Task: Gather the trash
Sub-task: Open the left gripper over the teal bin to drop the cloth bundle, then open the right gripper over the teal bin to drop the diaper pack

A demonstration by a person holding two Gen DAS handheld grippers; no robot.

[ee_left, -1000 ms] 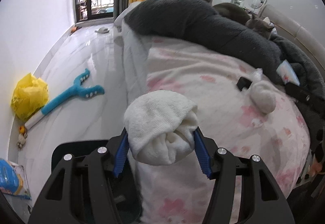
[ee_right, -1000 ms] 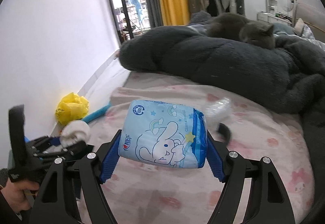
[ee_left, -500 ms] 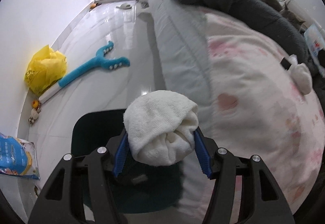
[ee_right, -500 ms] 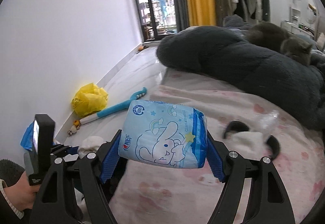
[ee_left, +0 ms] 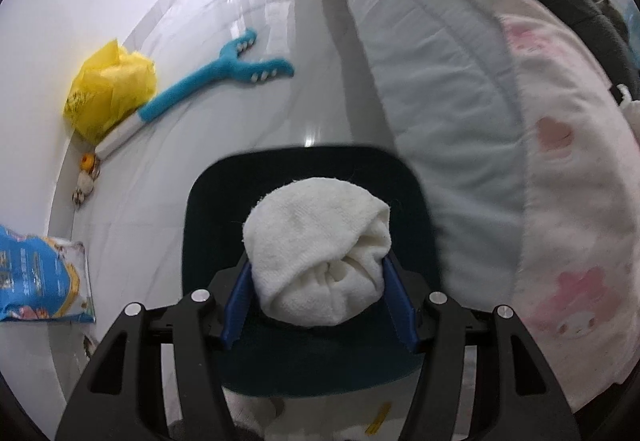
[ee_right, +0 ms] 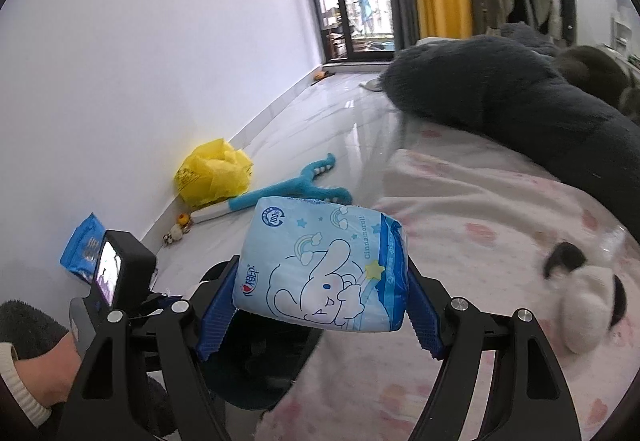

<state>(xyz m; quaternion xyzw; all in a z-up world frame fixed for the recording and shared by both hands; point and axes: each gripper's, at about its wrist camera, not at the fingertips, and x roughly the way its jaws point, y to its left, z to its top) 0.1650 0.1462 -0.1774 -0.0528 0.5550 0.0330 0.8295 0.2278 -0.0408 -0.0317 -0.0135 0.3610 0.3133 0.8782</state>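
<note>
Left claw grips a rolled white terry cloth directly above the dark square bin on the floor; right claw clamps a light-blue cartoon-printed tissue pack near that bin; judged: neither dropped yet.

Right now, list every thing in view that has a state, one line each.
White towel ball: clamped in the left gripper, hanging over the bin.
Tissue pack: clamped in the right gripper, off the bed.
Dark bin: open-topped, on the floor beside the bed.
Yellow bag: crumpled against the wall.
Blue toy: lying flat on the floor.
</note>
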